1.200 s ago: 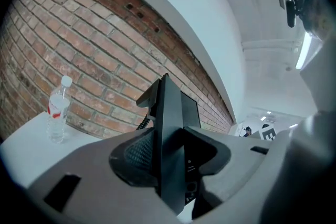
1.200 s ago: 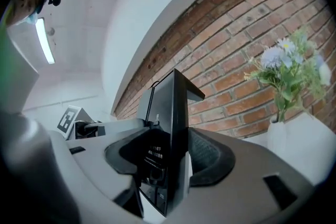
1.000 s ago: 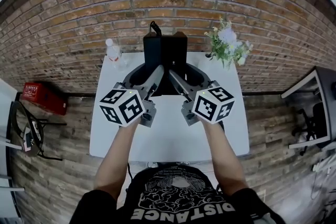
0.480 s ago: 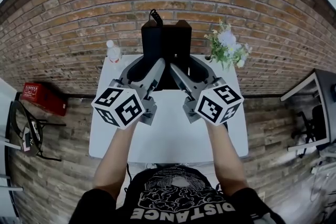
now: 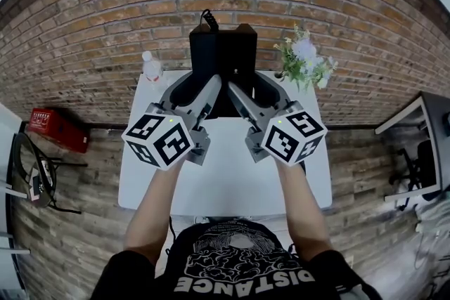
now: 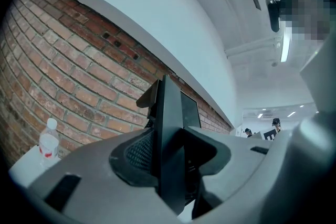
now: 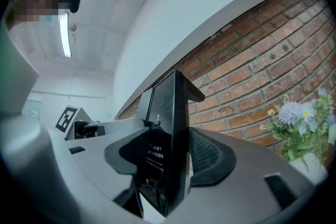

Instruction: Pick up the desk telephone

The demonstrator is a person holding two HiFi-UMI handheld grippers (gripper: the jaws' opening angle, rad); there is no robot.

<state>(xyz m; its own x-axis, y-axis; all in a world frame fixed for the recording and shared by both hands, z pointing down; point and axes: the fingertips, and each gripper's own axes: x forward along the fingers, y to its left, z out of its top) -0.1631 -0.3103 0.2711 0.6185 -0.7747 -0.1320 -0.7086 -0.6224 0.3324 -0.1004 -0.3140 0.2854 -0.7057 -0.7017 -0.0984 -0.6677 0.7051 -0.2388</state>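
The black desk telephone [image 5: 221, 56] hangs tilted up over the far edge of the white table [image 5: 225, 172], in front of the brick wall. A coiled cord sticks up from its top. My left gripper [image 5: 199, 86] is shut on the phone's left side and my right gripper [image 5: 246, 86] on its right side. In the left gripper view the telephone [image 6: 170, 128] stands edge-on between the jaws of the left gripper [image 6: 170, 165], the meshed pad against it. In the right gripper view the telephone [image 7: 169, 128] fills the gap of the right gripper [image 7: 165, 165] the same way.
A water bottle [image 5: 151, 67] stands at the table's far left corner and a pot of flowers [image 5: 306, 60] at the far right. On the floor lie a red case [image 5: 60, 130] to the left and a chair [image 5: 35, 175]. Another desk [image 5: 422, 144] stands at the right.
Both grippers have risen with the telephone, lifting it off the table and tilting it up toward the wall. Over the last half second nothing has moved.
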